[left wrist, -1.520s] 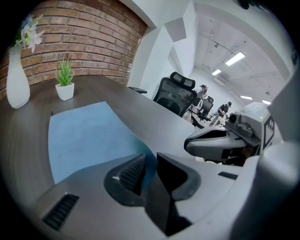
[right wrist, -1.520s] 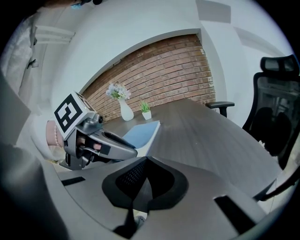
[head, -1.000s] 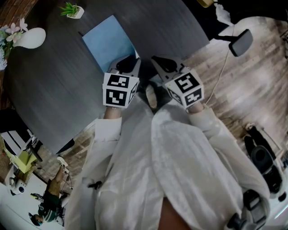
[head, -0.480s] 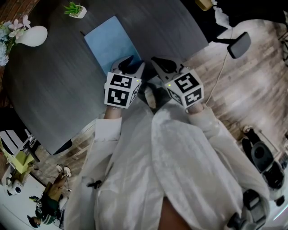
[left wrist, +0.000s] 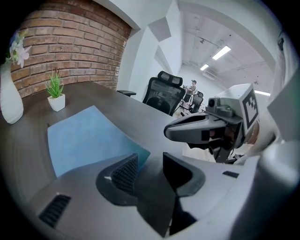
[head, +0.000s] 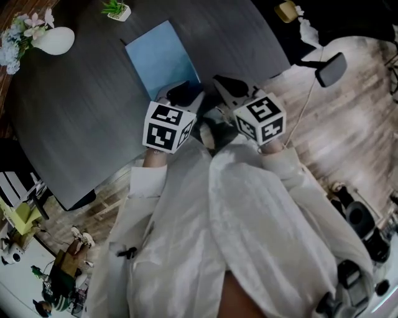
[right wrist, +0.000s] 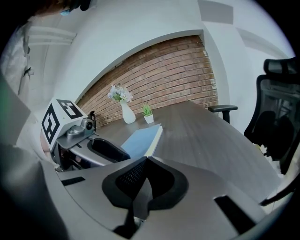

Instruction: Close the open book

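The blue-covered book (head: 163, 56) lies shut and flat on the dark round table (head: 74, 112); its page edge shows in the right gripper view (right wrist: 153, 136). My left gripper (head: 180, 92) hovers at the book's near corner. Its jaws are opening, with nothing between them (left wrist: 150, 161), and the blue cover (left wrist: 84, 140) lies just beyond the left finger. My right gripper (head: 225, 84) sits beside it to the right, off the book, its jaws shut and empty (right wrist: 146, 159). Each gripper shows in the other's view: the right gripper (left wrist: 201, 129) and the left gripper (right wrist: 101, 147).
A white vase with flowers (head: 55, 40) and a small potted plant (head: 118, 9) stand at the table's far edge beyond the book. A black office chair (right wrist: 276, 122) is off the table's right side. Wooden floor with a cable lies to the right (head: 348, 124).
The left gripper's jaws have spread apart at the book's near corner. Both hands stay almost in place, and the book has not moved.
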